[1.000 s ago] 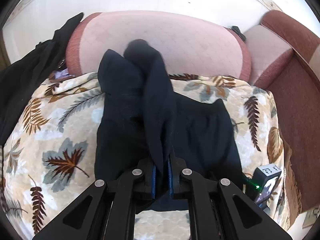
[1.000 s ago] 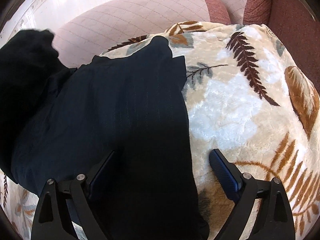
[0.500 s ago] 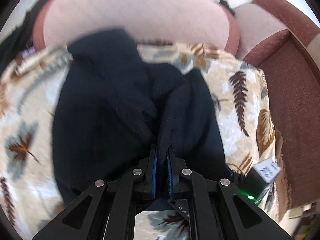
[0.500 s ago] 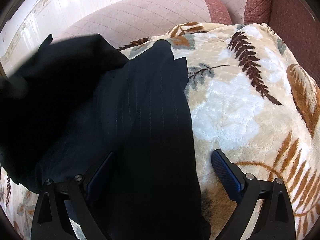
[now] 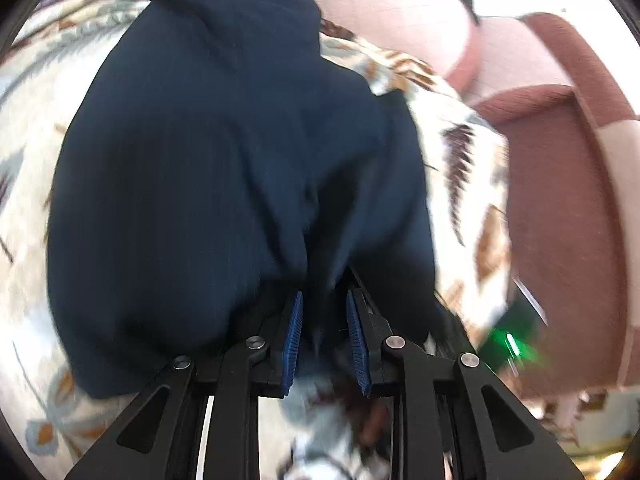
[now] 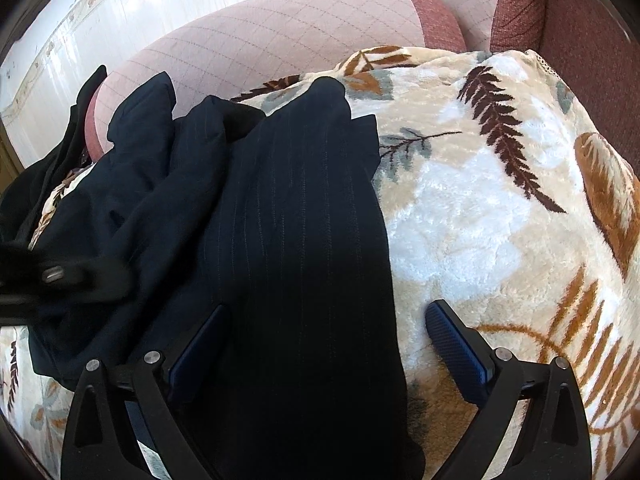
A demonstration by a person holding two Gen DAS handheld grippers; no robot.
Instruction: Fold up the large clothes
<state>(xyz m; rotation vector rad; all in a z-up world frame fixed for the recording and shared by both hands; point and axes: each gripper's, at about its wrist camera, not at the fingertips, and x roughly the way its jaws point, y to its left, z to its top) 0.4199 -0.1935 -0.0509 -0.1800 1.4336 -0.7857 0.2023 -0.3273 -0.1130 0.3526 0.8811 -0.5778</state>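
My left gripper (image 5: 322, 312) sits low over the near edge of the garment (image 5: 224, 152), a dark navy piece with fine pinstripes. Its two blue pads (image 5: 292, 340) stand a little apart, with a fold of the cloth running down between them; the picture is blurred there, so I cannot tell whether the pads are pinching the cloth or just standing beside it. From this side the garment lies bunched in a broad heap on the blanket (image 5: 28, 128), reaching to the far edge where the pink cushion (image 5: 400, 12) begins. To the right is the brown sofa arm (image 5: 560, 200), and a small green light (image 5: 510, 346) glows near the right of my gripper.

My right gripper (image 6: 320, 340) is spread wide, holding nothing. Its left pad (image 6: 196, 354) lies over the garment (image 6: 288, 240) and its right pad (image 6: 456, 348) rests on the leaf-print blanket (image 6: 460, 208), so the garment's straight right edge runs up between the two. In this view the right part of the cloth lies flat and smooth, while the left part is rumpled in folds. My left gripper (image 6: 56, 274) shows as a dark blur at the left, on those folds. Beyond the blanket is the quilted pink cushion (image 6: 260, 40), with another dark cloth (image 6: 52, 168) draped at its left end.
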